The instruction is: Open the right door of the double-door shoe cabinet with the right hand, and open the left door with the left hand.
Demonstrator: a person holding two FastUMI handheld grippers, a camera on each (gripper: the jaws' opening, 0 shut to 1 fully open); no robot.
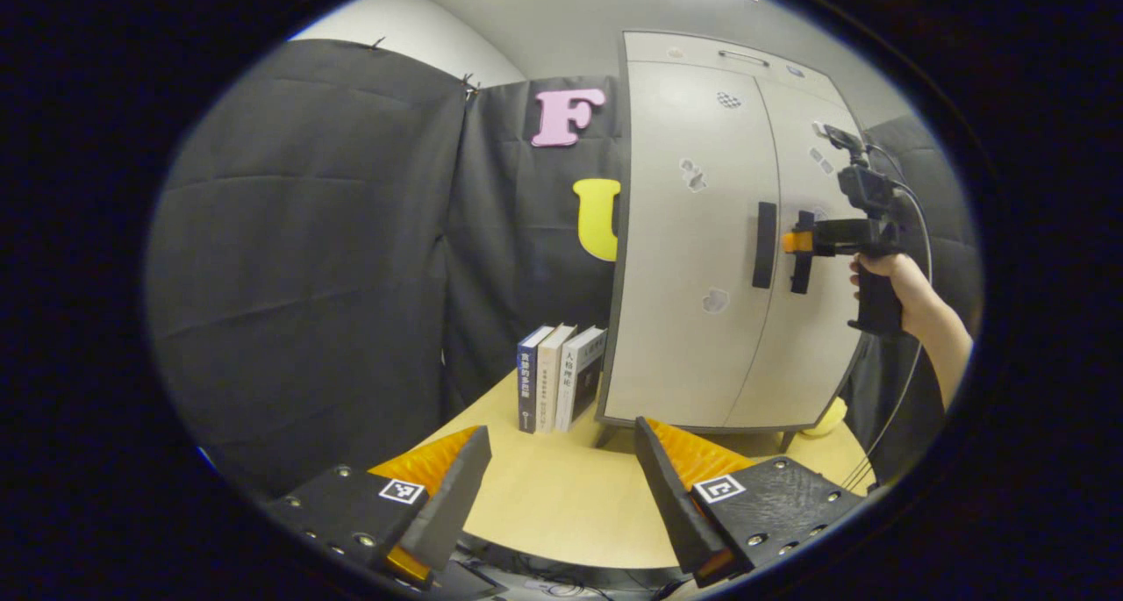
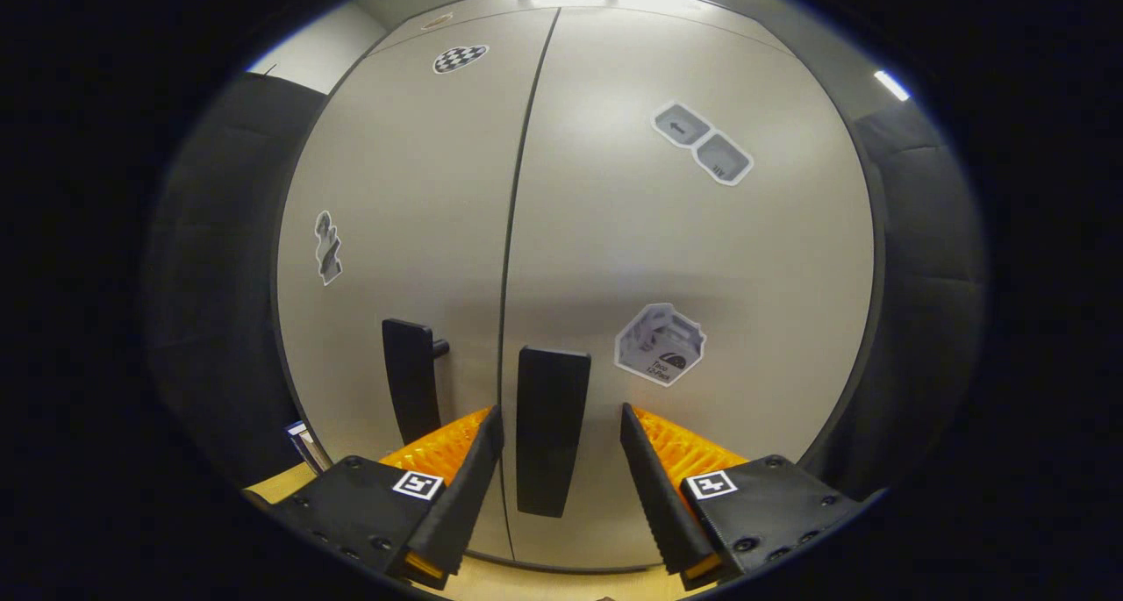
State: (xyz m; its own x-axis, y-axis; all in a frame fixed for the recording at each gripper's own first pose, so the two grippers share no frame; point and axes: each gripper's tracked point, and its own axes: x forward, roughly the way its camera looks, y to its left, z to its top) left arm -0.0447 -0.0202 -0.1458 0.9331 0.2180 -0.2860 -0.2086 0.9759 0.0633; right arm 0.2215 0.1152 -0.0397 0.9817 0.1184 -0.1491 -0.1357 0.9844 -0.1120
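Both doors of the shoe cabinet (image 1: pixel 702 250) are closed, and it stands on the table (image 1: pixel 561 496) with three books (image 1: pixel 559 389) upright just beside its left side. In the right gripper view the right claw (image 2: pixel 558 461) is wide open, its fingers straddling the right door handle (image 2: pixel 551 443) with a gap on each side, not gripping it. The left door handle (image 2: pixel 411 390) sits just across the seam. In the left gripper view the left claw (image 1: pixel 561 478) hangs open and empty over the table, well back from the cabinet, while a hand (image 1: pixel 904 289) holds the other gripper up at the handles.
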